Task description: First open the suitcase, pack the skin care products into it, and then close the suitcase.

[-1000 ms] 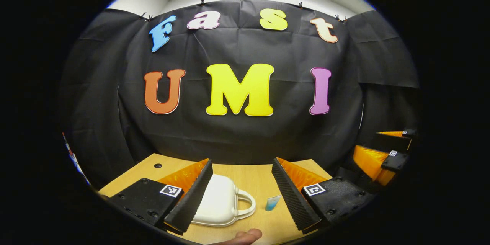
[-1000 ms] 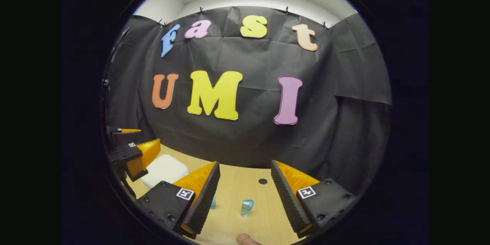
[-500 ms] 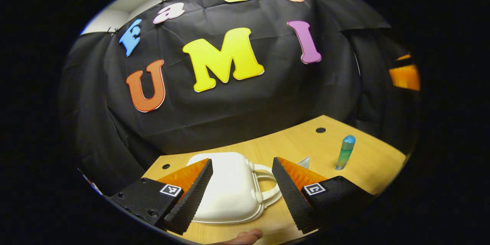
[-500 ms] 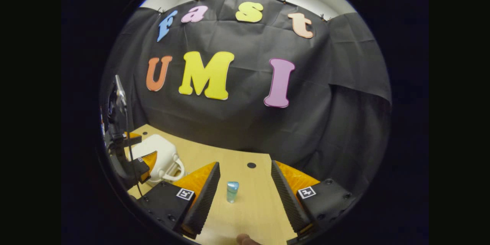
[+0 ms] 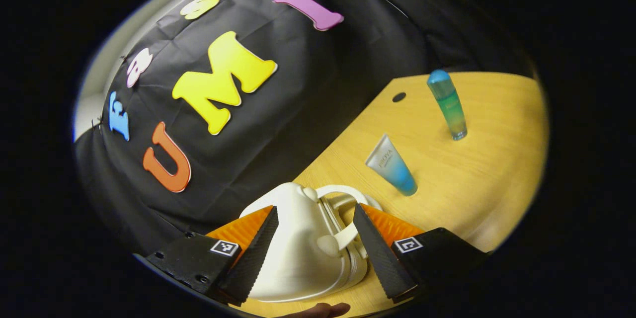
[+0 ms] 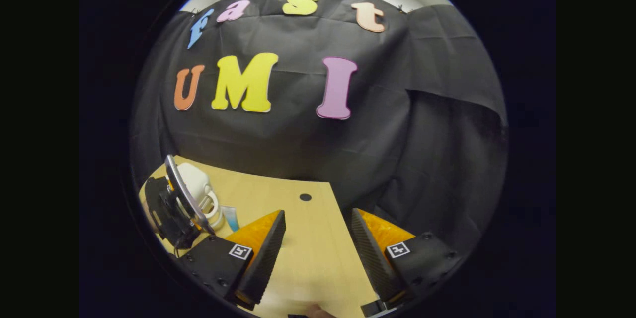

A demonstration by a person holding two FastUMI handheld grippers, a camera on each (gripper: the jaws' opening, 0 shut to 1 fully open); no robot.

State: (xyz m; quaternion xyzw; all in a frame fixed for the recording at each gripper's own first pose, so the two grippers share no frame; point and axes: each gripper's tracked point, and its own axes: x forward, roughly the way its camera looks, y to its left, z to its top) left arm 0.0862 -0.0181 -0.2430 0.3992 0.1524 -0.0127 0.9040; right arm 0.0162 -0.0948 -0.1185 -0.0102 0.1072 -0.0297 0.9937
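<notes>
Table of light wood stands in front of the black cloth wall, with a small round hole near its far edge. White suitcase, closed, lies on the table with its handle toward the two skin care products. The left gripper is spread wide, one finger on each side of the suitcase near the handle end; whether the fingers touch the shell I cannot tell. Beyond the handle, a short blue tube stands on its cap, and further away a tall blue-green bottle stands upright, well apart from the case. The right gripper is wide open above bare table and holds nothing. In the right gripper view the suitcase is at the far left.
</notes>
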